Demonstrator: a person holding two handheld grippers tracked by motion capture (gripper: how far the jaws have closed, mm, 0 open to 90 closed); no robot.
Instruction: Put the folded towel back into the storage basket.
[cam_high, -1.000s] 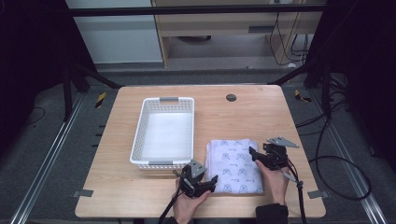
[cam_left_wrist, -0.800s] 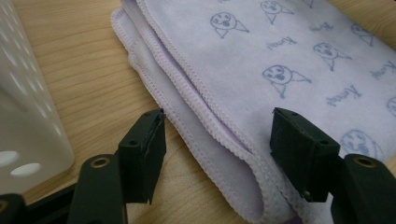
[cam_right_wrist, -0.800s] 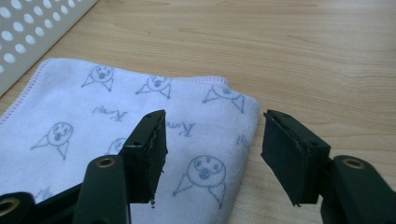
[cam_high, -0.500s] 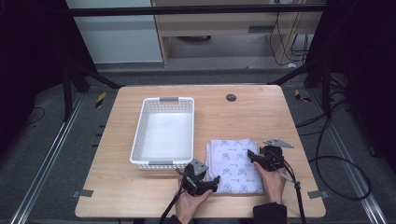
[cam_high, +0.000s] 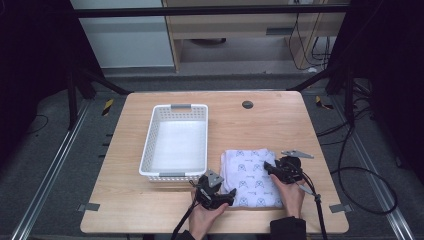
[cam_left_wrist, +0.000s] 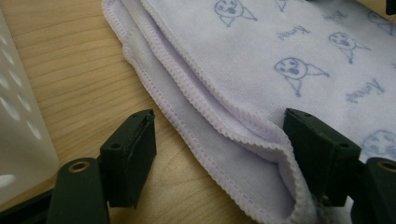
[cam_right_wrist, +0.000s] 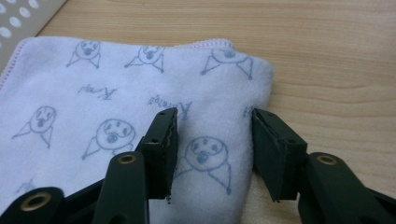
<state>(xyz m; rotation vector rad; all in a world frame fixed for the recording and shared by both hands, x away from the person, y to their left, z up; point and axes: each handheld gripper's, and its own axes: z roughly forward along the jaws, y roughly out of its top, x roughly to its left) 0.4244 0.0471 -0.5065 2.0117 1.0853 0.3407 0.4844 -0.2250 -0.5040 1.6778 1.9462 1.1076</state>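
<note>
Flanking folded towel (cam_high: 252, 177): white basket (cam_high: 175, 142), leftward.

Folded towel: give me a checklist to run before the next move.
1. Towel lies flat and folded on the table: ok.
2. Left claw has just been opening, jaws wide, straddling the towel's layered edge without pressing: ok.
3. Right claw has just been closing, folded edge between the jaws, gaps at both pads: not gripped yet, not ok.
4. Both claws catch every layer: cannot tell.
5. White basket stands empty beside the towel: ok.
</note>
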